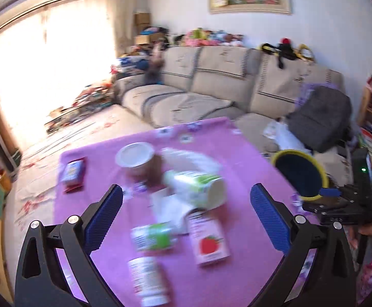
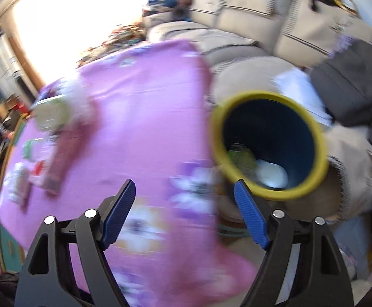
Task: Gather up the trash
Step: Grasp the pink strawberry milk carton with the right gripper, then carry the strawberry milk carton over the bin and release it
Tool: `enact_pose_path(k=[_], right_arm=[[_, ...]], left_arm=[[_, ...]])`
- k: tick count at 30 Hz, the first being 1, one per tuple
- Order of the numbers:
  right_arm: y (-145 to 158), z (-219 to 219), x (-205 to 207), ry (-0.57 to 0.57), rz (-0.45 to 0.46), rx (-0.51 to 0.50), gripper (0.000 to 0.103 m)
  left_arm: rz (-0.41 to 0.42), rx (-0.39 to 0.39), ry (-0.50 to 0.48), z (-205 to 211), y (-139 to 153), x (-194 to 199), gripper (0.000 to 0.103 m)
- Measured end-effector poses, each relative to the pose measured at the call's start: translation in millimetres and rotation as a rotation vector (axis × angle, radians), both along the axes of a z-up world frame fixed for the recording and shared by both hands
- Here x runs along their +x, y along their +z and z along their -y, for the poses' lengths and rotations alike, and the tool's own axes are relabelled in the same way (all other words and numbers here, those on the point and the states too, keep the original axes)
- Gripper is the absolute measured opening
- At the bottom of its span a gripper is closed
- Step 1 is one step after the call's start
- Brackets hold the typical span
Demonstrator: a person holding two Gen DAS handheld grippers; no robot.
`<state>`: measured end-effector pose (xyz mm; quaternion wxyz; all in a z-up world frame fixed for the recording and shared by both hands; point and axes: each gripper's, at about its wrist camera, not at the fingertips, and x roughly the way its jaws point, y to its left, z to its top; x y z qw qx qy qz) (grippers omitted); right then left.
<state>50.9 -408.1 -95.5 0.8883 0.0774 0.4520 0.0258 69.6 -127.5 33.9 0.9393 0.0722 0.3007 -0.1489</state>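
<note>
A beige fabric sofa (image 1: 211, 81) with dark stripes fills the back of the room, a soft grey backpack (image 1: 321, 117) slumped on its right end. In front of it stands the bench (image 1: 242, 158), draped in a pink cloth with purple printed patches. Just off the bench's right edge sits a round bin (image 2: 270, 143), yellow-rimmed and dark blue inside, with a white lid-like disc and something green lying at its bottom. Trash is scattered mid-bench: a cylindrical white and green container (image 1: 198, 186) on its side, a brown tub with a round white lid (image 1: 137, 158), a boxy pink strawberry carton (image 1: 207, 238), a white labelled bottle (image 1: 147, 278), and a flat blue and red packet (image 1: 72, 174). The left claw (image 1: 186, 220) hangs wide open above the pile, its ribbed blue pads holding nothing. The right claw (image 2: 184, 212) is also spread and empty, near the bin's rim.
</note>
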Motion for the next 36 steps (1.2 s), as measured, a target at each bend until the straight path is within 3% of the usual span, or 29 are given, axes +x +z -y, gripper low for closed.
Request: enact_pose_path(k=[6, 10, 14, 17, 25, 36], right_arm=[[8.1, -97.8, 5.6, 0.114, 0.068, 0.06, 0.075], [0.5, -151.9, 8.1, 0.143, 0.091, 0.061, 0.075], [-13.7, -186.2, 18.7, 0.131, 0.072, -0.016, 0.075], [-25.5, -195.4, 29.9, 0.107, 0.046, -0.043, 0.075], [-45.4, -197.0, 46.8, 0.058, 0.008, -0.076, 0.057], [-25.1, -167.2, 8.3, 0.143, -0.033, 0.007, 0.047]], left_arm=[[0.001, -0.037, 0.127, -81.9, -9.3, -6.9, 0.098], [-0.004, -0.068, 0.14, -113.8, -14.4, -7.4, 0.098], [0.001, -0.071, 0.146, -121.1, -19.6, -9.7, 0.098], [-0.018, -0.08, 0.139, -119.3, -25.6, -7.0, 0.098], [-0.075, -0.096, 0.129, -116.6, -46.5, -1.4, 0.098], [-0.089, -0.085, 0.109, -105.3, -52.8, 4.5, 0.098]])
